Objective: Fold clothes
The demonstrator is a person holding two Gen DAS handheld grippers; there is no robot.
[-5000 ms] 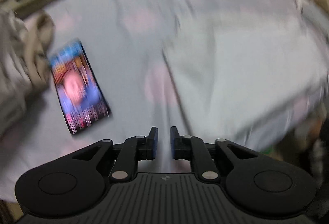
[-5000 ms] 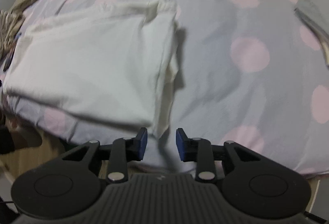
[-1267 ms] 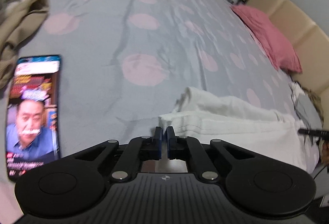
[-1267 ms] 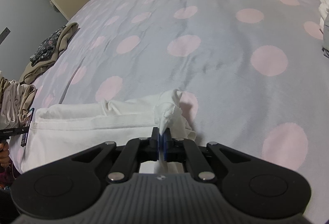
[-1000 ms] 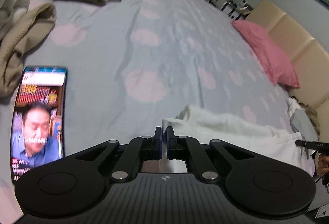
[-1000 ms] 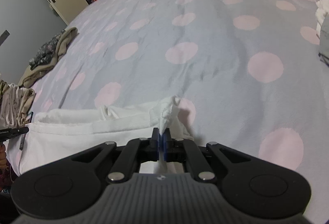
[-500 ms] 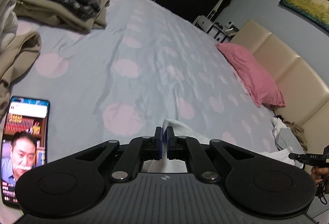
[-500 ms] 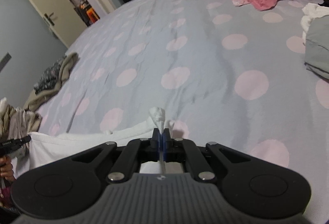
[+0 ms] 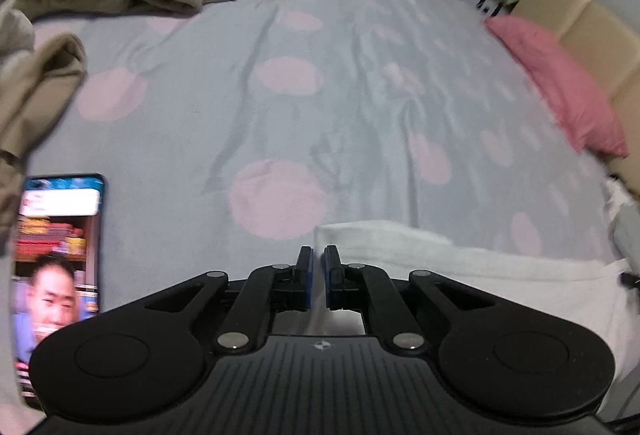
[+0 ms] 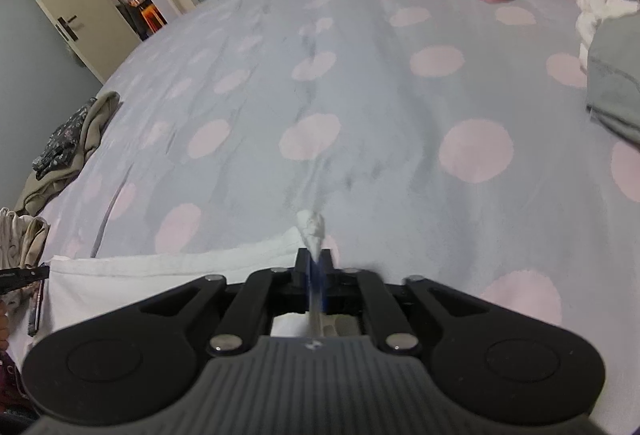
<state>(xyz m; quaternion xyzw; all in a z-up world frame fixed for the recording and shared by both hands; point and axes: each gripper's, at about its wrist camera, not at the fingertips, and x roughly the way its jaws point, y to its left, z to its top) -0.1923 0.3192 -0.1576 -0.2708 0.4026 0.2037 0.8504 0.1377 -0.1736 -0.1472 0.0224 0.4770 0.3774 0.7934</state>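
We have the white garment spread at the bed's near edge, its corner pinched in our right tongs now opening, left tongs closed beside its edge; released unevenly, the fold may skew.

No words or numbers could be read anywhere. The phone lying on the bedspread showed a bright screen with a white banner and coloured strips, but any lettering on them was too blurred to make out. A small emblem on the body of the left gripper was a mark only, not letters.
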